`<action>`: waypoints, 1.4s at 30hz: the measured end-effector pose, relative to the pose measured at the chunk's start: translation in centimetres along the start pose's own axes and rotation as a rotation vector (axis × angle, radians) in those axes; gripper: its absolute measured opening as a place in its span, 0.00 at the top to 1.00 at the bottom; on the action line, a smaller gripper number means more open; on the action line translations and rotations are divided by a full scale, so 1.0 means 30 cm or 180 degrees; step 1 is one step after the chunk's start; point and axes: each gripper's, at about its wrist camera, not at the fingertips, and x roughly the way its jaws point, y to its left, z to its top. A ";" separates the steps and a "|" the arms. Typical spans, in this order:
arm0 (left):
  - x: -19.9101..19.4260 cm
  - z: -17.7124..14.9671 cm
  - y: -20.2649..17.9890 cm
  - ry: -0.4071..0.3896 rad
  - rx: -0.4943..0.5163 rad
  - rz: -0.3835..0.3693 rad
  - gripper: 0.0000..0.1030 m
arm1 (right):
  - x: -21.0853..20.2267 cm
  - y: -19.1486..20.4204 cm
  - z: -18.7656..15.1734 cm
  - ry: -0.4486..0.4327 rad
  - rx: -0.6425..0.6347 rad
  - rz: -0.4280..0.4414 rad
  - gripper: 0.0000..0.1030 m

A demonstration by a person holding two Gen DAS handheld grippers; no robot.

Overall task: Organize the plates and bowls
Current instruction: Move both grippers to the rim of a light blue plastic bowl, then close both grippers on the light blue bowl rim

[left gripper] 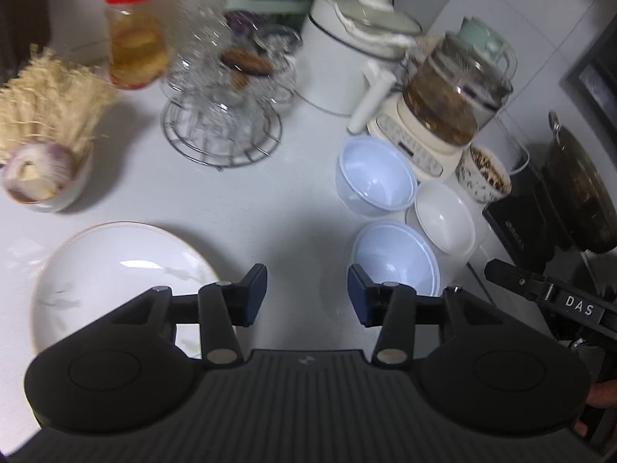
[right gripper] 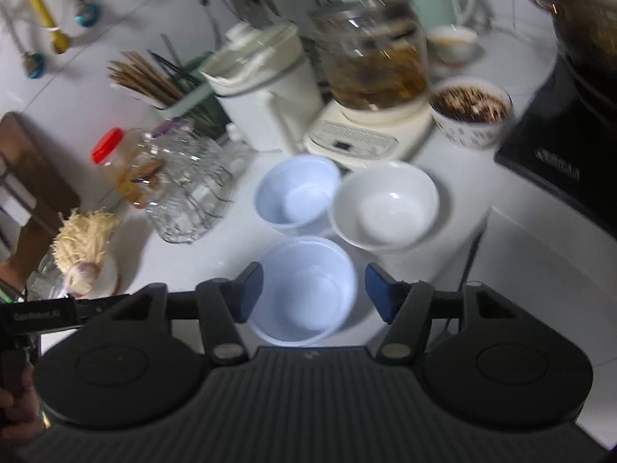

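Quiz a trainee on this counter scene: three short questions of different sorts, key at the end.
1. How many empty bowls stand in the cluster by the kettle base?
2. True or false: the right gripper is shut on a bowl.
3. Which lies nearest the left gripper? A) plate B) jar C) wok

Key: 1. Three: two blue bowls and a white bowl. 2. False; open. 3. A.

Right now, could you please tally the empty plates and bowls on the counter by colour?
Pale blue bowls: 2, far and near
White bowls: 1
White plates: 1
Total: 4
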 end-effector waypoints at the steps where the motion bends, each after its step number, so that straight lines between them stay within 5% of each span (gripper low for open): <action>1: 0.029 0.003 -0.010 0.0024 -0.0002 -0.0013 0.49 | 0.016 -0.021 -0.002 0.0033 0.0043 -0.0010 0.40; 8: 0.208 0.011 -0.072 0.0197 -0.0025 -0.0117 0.50 | 0.145 -0.126 -0.006 0.0352 0.0224 0.0088 0.44; 13: 0.301 0.008 -0.085 0.0294 -0.0083 -0.0145 0.55 | 0.230 -0.141 -0.012 0.0511 0.0181 0.0249 0.74; 22: 0.386 0.007 -0.090 0.0433 -0.0146 -0.0202 0.72 | 0.329 -0.150 0.003 0.0632 0.0183 0.0180 0.75; 28: 0.395 0.022 -0.111 0.0449 -0.0087 -0.0234 0.83 | 0.346 -0.148 0.009 0.0700 0.0192 0.0280 0.86; 42: 0.275 0.040 -0.036 0.0218 -0.0315 -0.0049 0.83 | 0.362 -0.039 0.060 0.0716 -0.0097 0.0661 0.89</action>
